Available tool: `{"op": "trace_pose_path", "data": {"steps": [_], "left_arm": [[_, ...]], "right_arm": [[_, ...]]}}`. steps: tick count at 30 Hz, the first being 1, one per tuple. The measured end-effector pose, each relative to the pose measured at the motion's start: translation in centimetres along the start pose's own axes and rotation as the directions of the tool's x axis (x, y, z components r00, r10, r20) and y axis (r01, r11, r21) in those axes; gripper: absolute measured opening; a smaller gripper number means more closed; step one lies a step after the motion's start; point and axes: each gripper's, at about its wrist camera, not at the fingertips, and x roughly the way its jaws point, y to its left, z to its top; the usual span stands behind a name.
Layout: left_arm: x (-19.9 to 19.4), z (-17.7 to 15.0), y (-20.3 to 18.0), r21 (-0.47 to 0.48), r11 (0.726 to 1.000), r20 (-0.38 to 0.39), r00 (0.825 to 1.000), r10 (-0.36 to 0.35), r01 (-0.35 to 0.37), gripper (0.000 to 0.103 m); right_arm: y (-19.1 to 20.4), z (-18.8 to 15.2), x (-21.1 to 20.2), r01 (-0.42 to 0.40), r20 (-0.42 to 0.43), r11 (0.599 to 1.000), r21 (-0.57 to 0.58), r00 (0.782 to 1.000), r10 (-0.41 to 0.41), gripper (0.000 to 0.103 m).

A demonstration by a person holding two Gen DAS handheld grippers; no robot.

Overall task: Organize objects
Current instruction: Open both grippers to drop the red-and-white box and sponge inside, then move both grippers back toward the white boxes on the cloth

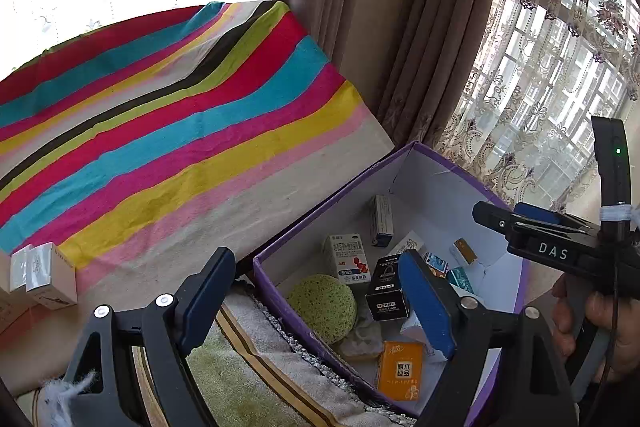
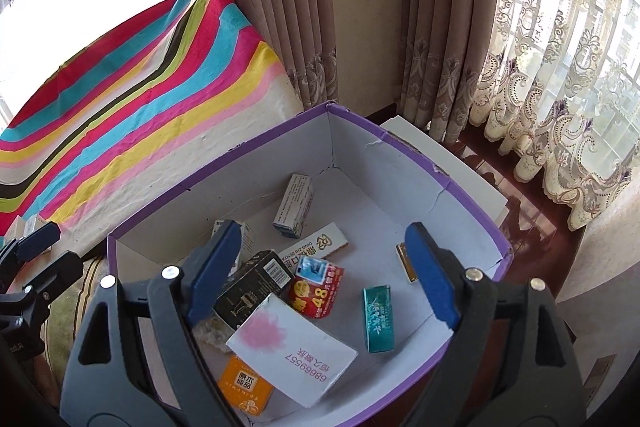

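— Both tools first: how do they stand?

— Wide apart, each of them, nothing between the pads. My right tool (image 2: pixel 320 275) hangs over the purple box (image 2: pixel 464 187) in the middle of the frame. My left tool (image 1: pixel 316 303) sits at the lower edge of its view, over the box's near corner.

— What lies in the box?

— A white packet with a pink flower (image 2: pixel 292 351) at lower centre, resting on an orange packet (image 2: pixel 246 385). A teal box (image 2: pixel 378 319) is to its right and a black box (image 2: pixel 252 287) to its left. A green sponge ball (image 1: pixel 322 307) shows in the left view.

— Anything outside it?

— Two small white boxes (image 1: pixel 44 277) at the left edge, on the striped cloth (image 1: pixel 180 131).
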Motion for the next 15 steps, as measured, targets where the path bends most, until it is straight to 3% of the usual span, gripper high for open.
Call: {"op": "trace_pose_path", "data": {"steps": [15], "left_arm": [[-3.5,-2.5,5.5,-0.132,0.990,0.021,0.998,0.060,-0.057,0.085]], "right_arm": [[5.7,-1.8,-1.5,-0.100,-0.025,0.991,-0.085,0.995,0.098,0.088]]}}
